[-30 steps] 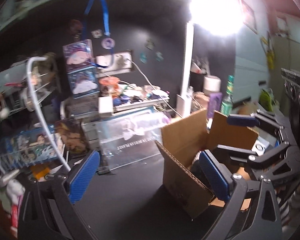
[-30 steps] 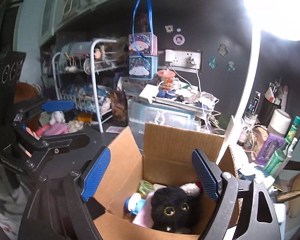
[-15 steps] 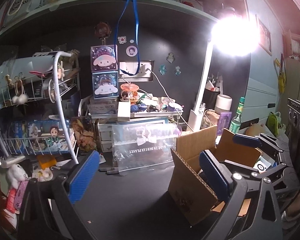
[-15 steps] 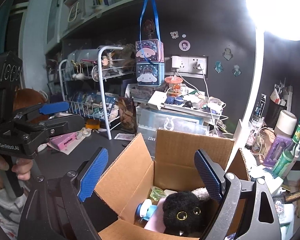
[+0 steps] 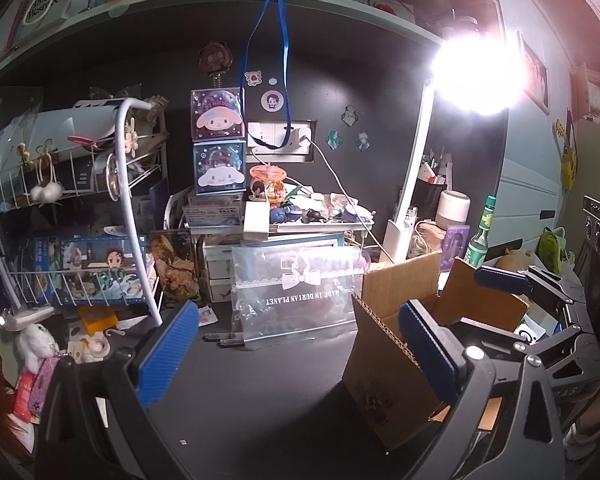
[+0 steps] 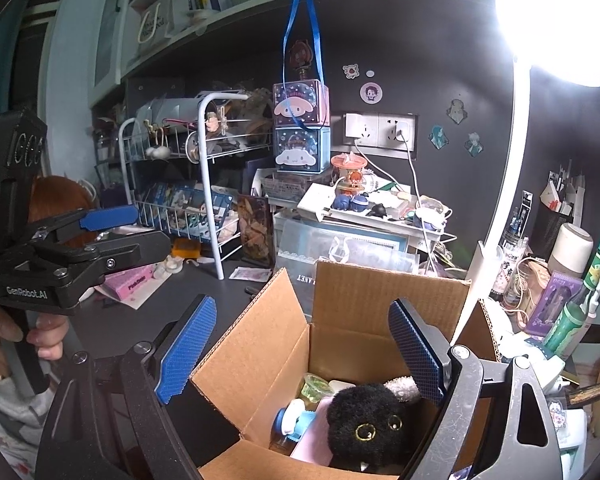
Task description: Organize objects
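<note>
An open cardboard box [image 6: 340, 304] stands on the dark desk; it also shows in the left wrist view [image 5: 384, 364] at the right. Inside it lie a black plush toy [image 6: 368, 420], a small green jar [image 6: 314, 386] and a blue-and-white item [image 6: 292, 424]. My right gripper [image 6: 300, 352] is open and empty, held above the box's opening. My left gripper [image 5: 300, 352] is open and empty above the bare desk, left of the box. The left gripper also shows in the right wrist view [image 6: 112, 232], open.
A white wire rack [image 5: 80, 240] with boxes stands at the left. A clear zip pouch [image 5: 292, 296] leans at the back middle, under a cluttered shelf [image 5: 312, 216]. A white desk lamp [image 5: 404, 216], bottles [image 6: 580, 304] and a pink box [image 6: 130, 282] crowd the desk.
Both grippers have lifted and tilted up a little, so more of the shelf above shows. Both stay open and empty. The box has not moved.
</note>
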{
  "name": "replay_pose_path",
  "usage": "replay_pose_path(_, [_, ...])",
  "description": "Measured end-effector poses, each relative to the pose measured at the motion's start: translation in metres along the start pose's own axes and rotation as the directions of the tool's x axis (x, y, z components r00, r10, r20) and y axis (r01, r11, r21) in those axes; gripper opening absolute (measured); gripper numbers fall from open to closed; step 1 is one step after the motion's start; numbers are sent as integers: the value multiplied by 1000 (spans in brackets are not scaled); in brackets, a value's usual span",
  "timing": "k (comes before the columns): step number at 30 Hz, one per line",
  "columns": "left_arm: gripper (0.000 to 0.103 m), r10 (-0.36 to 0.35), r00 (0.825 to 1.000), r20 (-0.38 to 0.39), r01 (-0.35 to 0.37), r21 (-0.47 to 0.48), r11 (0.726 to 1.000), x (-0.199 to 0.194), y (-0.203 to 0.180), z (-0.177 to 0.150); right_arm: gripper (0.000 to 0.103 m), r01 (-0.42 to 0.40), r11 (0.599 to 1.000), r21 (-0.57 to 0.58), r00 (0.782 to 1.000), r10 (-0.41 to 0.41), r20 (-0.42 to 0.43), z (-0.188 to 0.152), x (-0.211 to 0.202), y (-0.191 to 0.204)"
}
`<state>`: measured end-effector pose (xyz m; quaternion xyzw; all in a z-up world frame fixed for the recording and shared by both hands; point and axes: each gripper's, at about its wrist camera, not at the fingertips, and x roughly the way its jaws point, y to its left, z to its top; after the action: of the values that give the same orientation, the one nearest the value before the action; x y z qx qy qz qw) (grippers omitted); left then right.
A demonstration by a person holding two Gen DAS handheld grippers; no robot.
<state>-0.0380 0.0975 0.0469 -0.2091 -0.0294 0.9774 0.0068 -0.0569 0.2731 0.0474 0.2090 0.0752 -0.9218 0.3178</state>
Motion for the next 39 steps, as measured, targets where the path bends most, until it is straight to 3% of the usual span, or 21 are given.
replay_pose_path(39, [100, 22, 1000, -8, -22, 1, 1000, 7, 7, -2, 87, -6, 1000, -7, 1000, 6, -7, 1, 4, 4])
